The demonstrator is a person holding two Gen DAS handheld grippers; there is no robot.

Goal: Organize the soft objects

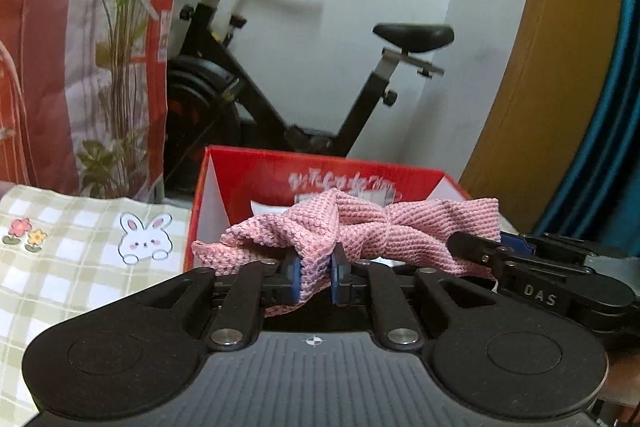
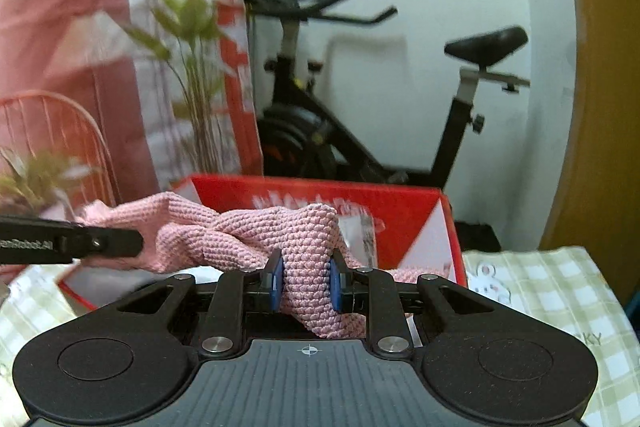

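A small room with a white wall: an exercise bike [image 1: 280, 75] stands behind a table [image 1: 60, 251] covered in green checked cloth, with an open red box [image 1: 328, 171] on it. My left tongs [image 1: 316, 277] are closed tight on one end of a pink knitted cloth [image 1: 360, 231]; my right tongs [image 2: 306, 281] are clamped on the other end. The cloth hangs bunched and twisted between them, in front of the box and above it. I judge I should keep both grips firm and level, carry it over the opening, then lower it before letting go. It looks thick, waffle-textured and floppy.
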